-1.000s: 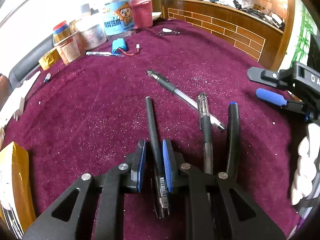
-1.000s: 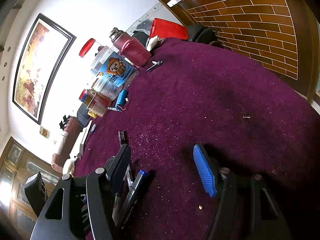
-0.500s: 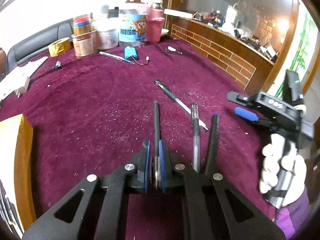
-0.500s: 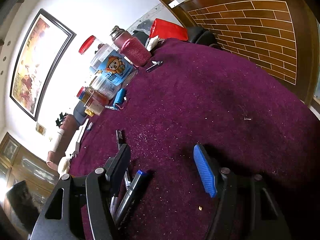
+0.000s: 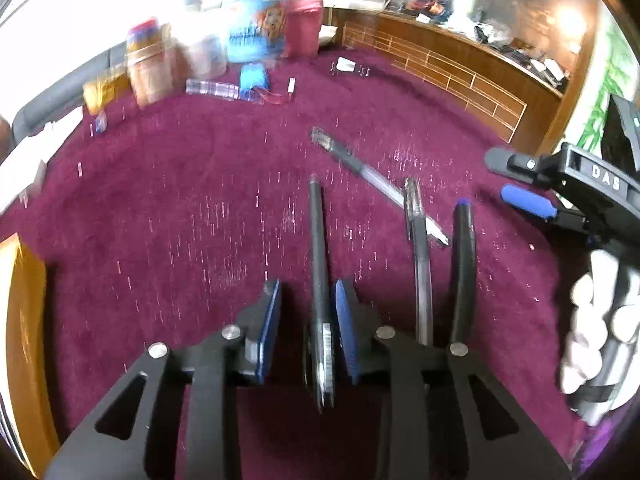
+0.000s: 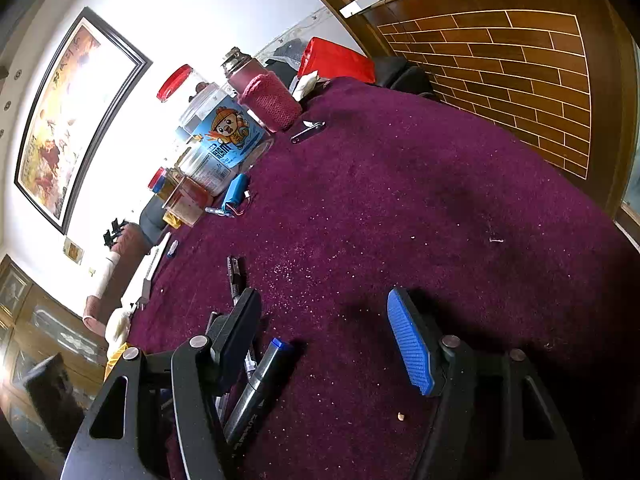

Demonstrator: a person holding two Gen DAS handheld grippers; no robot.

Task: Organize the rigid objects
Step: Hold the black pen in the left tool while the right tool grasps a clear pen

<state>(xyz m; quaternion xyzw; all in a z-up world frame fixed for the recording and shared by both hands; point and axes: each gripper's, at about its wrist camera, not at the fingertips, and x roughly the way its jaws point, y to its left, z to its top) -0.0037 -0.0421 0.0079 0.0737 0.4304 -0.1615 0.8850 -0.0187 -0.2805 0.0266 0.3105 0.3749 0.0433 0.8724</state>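
In the left wrist view a black pen [image 5: 318, 248] lies between the fingers of my left gripper [image 5: 308, 300], whose jaws stand apart around it with a gap on the left side. Beside it on the purple cloth lie a clear pen [image 5: 418, 248] and a black marker with a blue end [image 5: 464, 264], roughly parallel. Another clear pen [image 5: 368, 178] lies slanted beyond them. My right gripper [image 6: 324, 320] is wide open and empty over the cloth; it also shows in the left wrist view [image 5: 560, 184]. The marker [image 6: 256, 388] lies by its left finger.
Jars and a pink bottle [image 6: 264, 96] stand at the table's far side, with a blue battery pack [image 6: 234, 196] and a metal clip [image 6: 308, 130] near them. A yellow box [image 5: 20, 320] sits at the left. A wooden brick-pattern counter [image 6: 520, 80] borders the table.
My left gripper was shut on the black pen half a second ago; its jaws have now opened and the pen lies between them. The right gripper has stayed open.
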